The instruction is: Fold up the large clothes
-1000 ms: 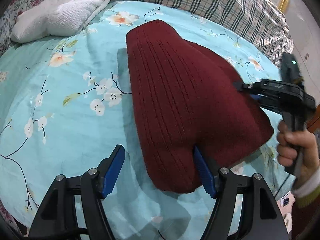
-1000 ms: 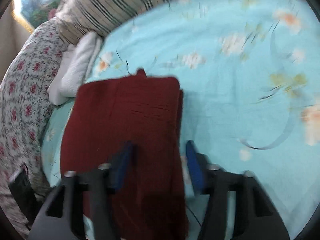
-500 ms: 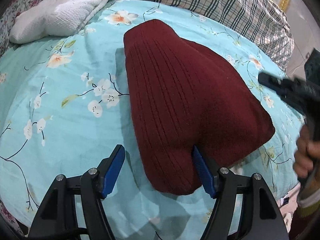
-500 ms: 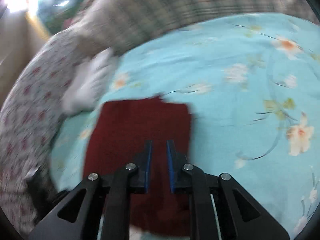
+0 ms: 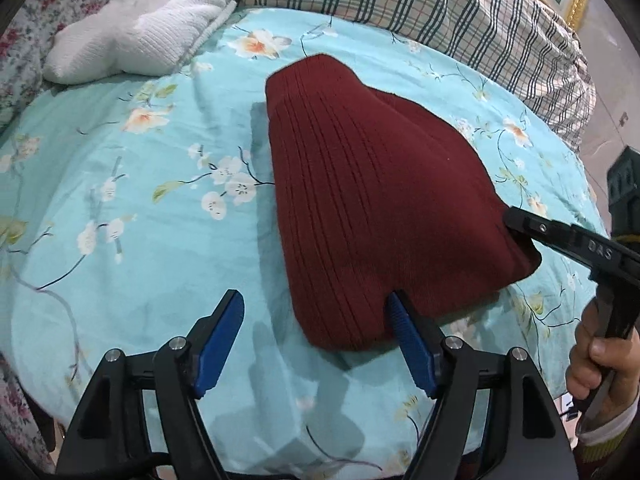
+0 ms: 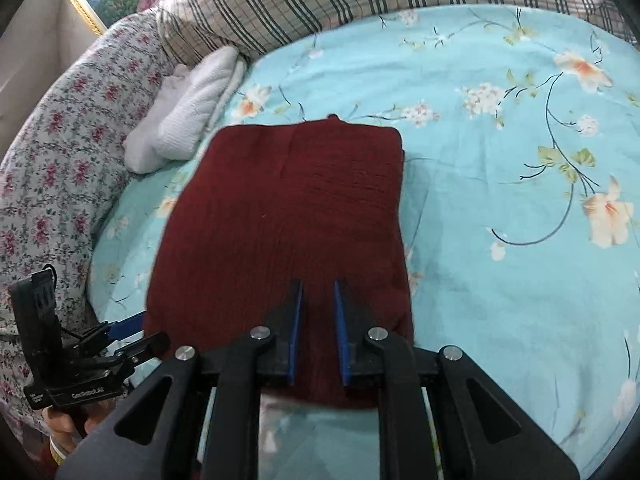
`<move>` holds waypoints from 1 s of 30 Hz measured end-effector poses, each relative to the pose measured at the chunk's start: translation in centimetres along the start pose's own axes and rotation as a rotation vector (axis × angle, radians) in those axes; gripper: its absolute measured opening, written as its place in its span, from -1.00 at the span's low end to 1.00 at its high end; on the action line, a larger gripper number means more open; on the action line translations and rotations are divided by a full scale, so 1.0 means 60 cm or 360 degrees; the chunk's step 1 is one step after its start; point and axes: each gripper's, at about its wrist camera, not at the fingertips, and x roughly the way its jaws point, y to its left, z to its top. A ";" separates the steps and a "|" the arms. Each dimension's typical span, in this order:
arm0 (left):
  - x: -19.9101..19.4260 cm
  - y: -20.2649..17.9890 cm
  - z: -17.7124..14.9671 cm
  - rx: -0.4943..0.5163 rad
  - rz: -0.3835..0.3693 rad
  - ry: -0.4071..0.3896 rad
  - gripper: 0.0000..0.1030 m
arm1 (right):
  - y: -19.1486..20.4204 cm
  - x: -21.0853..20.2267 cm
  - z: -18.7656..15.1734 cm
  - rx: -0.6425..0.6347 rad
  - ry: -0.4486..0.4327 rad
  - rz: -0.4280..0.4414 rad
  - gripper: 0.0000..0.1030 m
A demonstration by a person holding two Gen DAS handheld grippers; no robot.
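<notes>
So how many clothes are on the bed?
2 that I can see. The dark red knitted sweater lies folded in the middle of the blue flowery sheet. A white knitted garment lies bunched by the pillows. More could hide out of view.

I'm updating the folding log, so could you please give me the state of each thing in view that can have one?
Maroon knit garment: folded into a compact rectangle, lying flat on the bed.
White towel: bunched up near the pillows, untouched.
Left gripper: open, one finger at the garment's near edge, gripping nothing.
Right gripper: jaws nearly closed, a narrow gap showing, holding nothing, above the garment's near end.
Floral bedsheet: spread, lightly wrinkled.
</notes>
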 end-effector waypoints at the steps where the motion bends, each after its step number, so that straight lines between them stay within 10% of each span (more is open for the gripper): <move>1: -0.007 -0.003 -0.003 0.0004 0.0018 -0.0006 0.45 | 0.005 -0.007 -0.007 -0.0009 -0.0004 0.0011 -0.66; 30: -0.071 -0.010 -0.095 0.0130 0.0361 -0.0046 0.59 | 0.010 -0.083 -0.142 -0.0166 0.0036 -0.0077 0.10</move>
